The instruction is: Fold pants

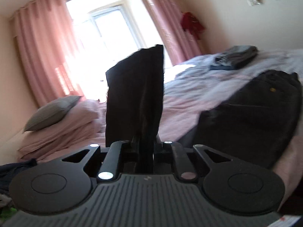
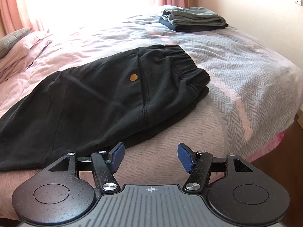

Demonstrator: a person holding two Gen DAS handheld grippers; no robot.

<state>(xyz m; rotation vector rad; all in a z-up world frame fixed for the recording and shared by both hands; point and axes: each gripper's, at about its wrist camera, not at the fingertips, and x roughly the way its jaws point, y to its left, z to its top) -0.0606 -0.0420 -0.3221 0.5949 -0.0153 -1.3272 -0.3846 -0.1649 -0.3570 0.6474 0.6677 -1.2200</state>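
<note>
Black pants (image 2: 106,92) lie across the bed, waistband end at the right, with a brass button showing on the hip. My right gripper (image 2: 151,158) hovers open just in front of the pants' near edge, its blue pads (image 2: 118,156) empty. My left gripper (image 1: 145,141) is shut on a leg end of the pants (image 1: 135,98), which stands up lifted between its fingers and hides the fingertips. The rest of the pants (image 1: 250,121) rests on the bed to the right in the left wrist view.
A stack of folded grey and dark clothes (image 2: 193,19) sits at the far right of the bed (image 2: 236,60). Pink pillows (image 1: 62,128) and a grey cushion (image 1: 51,113) lie at the head. Pink curtains (image 1: 43,53) frame a bright window. The bed's edge drops to the floor (image 2: 295,136) at right.
</note>
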